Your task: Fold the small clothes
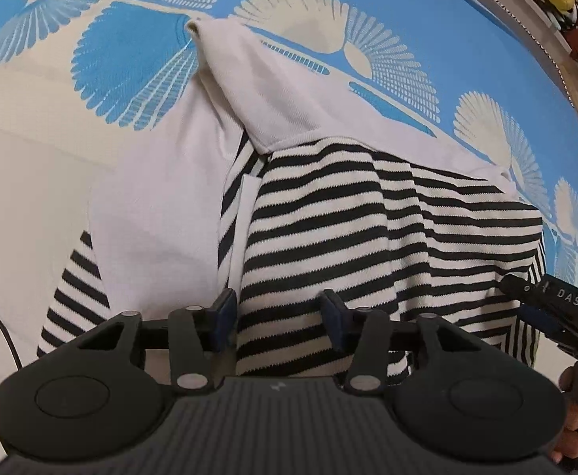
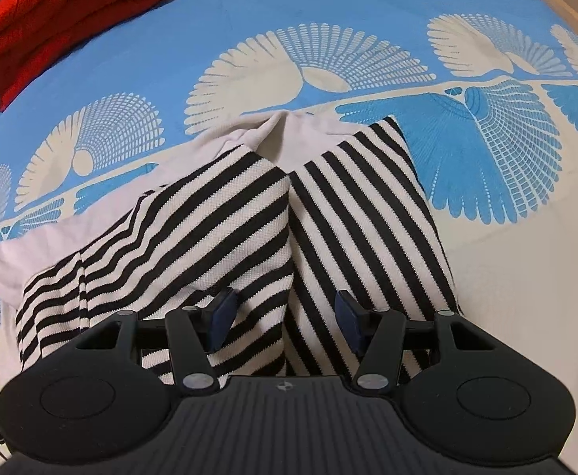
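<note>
The striped garment (image 1: 348, 237) is lying mid-frame on the blue bedspread (image 1: 427, 39) — soft, light, probably limp. Both tongs — left gripper (image 1: 277, 318), right gripper (image 2: 285, 318) — are standing apart over its near hem, the best place to pinch.

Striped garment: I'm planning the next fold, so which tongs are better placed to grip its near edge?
Probably the left tongs: the striped garment edge lies bunched between its open jaws. The right tongs hover open over flat cloth.

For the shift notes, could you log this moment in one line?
striped garment: partly folded on bedspread | left gripper: open above it | right gripper: open above it
</note>
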{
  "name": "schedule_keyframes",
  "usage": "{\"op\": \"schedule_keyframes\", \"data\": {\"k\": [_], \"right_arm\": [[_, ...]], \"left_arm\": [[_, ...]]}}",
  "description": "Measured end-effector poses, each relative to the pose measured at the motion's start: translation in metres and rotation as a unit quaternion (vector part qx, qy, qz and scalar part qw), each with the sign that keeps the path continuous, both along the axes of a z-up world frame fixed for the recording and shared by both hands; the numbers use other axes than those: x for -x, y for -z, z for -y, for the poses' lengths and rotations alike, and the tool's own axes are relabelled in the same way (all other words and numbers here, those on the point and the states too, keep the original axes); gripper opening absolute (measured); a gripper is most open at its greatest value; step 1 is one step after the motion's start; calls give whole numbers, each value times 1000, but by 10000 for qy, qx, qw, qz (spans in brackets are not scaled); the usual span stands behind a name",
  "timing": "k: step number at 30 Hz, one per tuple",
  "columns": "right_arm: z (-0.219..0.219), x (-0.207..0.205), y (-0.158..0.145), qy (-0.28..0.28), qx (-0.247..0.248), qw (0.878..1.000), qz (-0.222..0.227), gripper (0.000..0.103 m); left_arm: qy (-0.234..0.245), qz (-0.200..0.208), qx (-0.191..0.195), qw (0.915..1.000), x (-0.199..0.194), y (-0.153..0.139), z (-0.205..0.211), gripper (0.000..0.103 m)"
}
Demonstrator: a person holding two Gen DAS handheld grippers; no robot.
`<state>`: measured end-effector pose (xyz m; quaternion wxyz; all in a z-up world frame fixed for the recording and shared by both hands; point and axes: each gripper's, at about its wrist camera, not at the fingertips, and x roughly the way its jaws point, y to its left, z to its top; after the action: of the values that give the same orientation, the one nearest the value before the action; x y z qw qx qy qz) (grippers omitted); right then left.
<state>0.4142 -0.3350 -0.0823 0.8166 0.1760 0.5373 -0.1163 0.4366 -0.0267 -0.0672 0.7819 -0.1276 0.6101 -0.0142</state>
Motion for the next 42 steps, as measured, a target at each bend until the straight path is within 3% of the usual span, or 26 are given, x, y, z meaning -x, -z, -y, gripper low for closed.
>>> {"op": "schedule_keyframes", "data": {"k": [7,9,15,20,26,29,32,33,34,35,36,41,42], "right_arm": [[9,3,-8,35,-40,9999,145,49],[10,4,-10,19,-37,9998,174,45],[17,8,-19,-125,-216,9990,381,10],[21,12,-40,-338,-118,9964,763,3],[42,19,-56,-322,-483,9905,1251,0],[51,20,-48,-242,-433,9937,1007,0],[54,16,-31,-252,-613,9963,538,3],[54,15,-26,-227,-678,9965,432,13],[53,15,-21,-214,-710,9965,378,33],[50,15,-18,-204,-722,9966,341,44],[46,15,-13,-197,-728,9967,286,61],[24,8,5,-371,-730,9966,44,64],[20,5,7,-412,-687,9968,2,63]], "left_arm": [[-24,185,-148,9997,-4,-5,4,31],[0,234,-192,9995,-4,-6,7,23],[114,443,-322,9984,-7,-13,16,17],[184,642,-426,9969,-10,-19,23,2],[311,994,-533,9931,-12,-32,30,2],[279,928,-552,9938,-13,-28,31,2],[107,762,-505,9958,-14,-24,24,5],[-20,662,-466,9967,-14,-22,19,17],[-152,563,-408,9975,-14,-20,14,26],[-237,498,-343,9979,-13,-18,10,38],[-267,436,-288,9983,-13,-16,7,40],[-1,230,-272,9994,-11,-5,13,39],[13,196,-246,9995,-11,-3,13,35]]}}
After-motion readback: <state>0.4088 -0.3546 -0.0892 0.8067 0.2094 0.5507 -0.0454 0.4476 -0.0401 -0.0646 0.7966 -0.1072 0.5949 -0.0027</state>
